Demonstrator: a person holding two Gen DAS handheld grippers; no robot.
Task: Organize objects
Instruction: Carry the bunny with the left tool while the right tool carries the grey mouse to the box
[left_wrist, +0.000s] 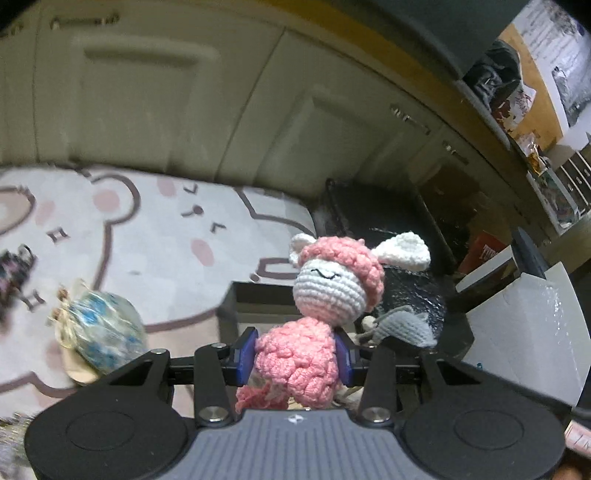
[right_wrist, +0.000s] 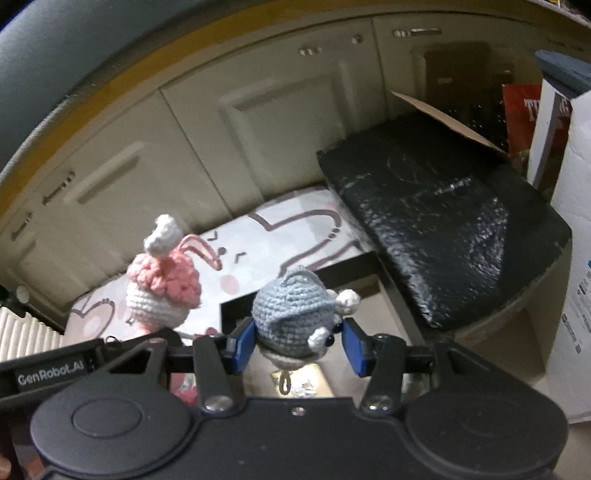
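A pink and white crochet sheep (left_wrist: 325, 291) is lifted off the floor, and my left gripper (left_wrist: 295, 356) is shut on its pink body, blue pads pressing both sides. The right wrist view shows the sheep (right_wrist: 159, 299) from behind, to the left. My right gripper (right_wrist: 299, 350) is shut on a grey crochet animal (right_wrist: 291, 317), which hangs tilted between the blue pads with its loop dangling below. That grey animal (left_wrist: 402, 326) also shows at the right of the sheep in the left wrist view. Both toys hover side by side over a black open box (right_wrist: 369, 273).
A bear-print rug (left_wrist: 147, 229) covers the floor in front of cream cabinet doors (left_wrist: 147, 92). A blue and white pouch (left_wrist: 107, 332) lies on the rug at the left. A black foil-wrapped block (right_wrist: 443, 221) and a white box (left_wrist: 524, 332) stand at the right.
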